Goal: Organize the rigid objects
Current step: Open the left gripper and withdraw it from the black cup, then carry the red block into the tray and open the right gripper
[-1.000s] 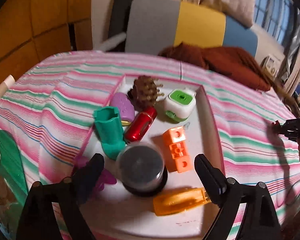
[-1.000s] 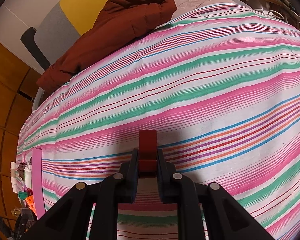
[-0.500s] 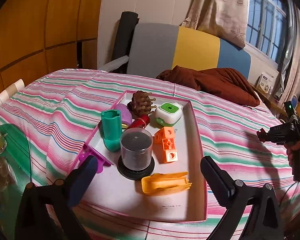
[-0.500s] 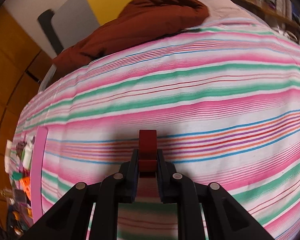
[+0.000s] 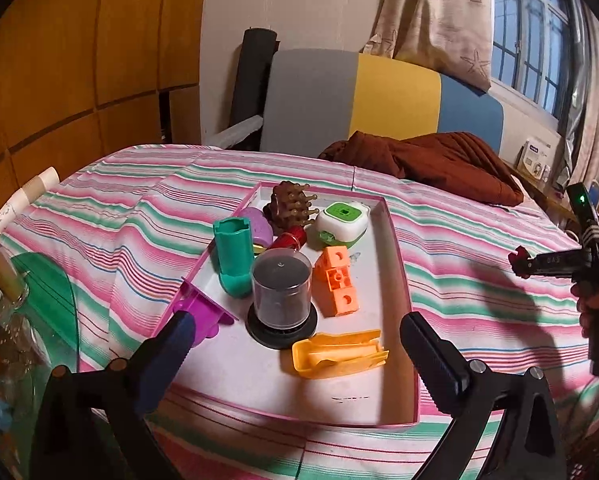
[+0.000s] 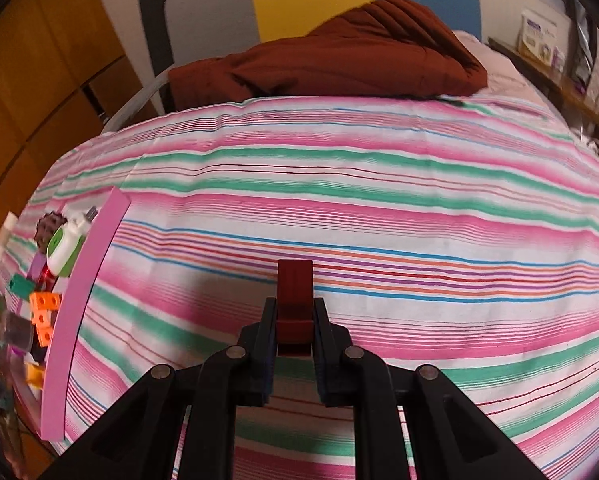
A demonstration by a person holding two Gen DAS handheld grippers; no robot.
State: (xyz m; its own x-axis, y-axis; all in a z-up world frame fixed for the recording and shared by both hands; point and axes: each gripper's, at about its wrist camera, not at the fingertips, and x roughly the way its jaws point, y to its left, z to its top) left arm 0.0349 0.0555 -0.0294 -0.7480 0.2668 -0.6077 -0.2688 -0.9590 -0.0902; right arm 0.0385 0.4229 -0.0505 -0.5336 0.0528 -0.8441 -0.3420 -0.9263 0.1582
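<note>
left claw (image 5: pixel 295 344): fingers spread wide, nothing between them, angled down and forward
right claw (image 6: pixel 295 320): fingers closed on a dark red block (image 6: pixel 295 294), block sticks out past the tips
right hand (image 5: pixel 595 300): wrapped around the claw's handle, at far right in the left view

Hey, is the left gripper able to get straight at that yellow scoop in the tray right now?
Probably yes: the left gripper is open, and the yellow scoop lies in front of it with nothing on top.
</note>
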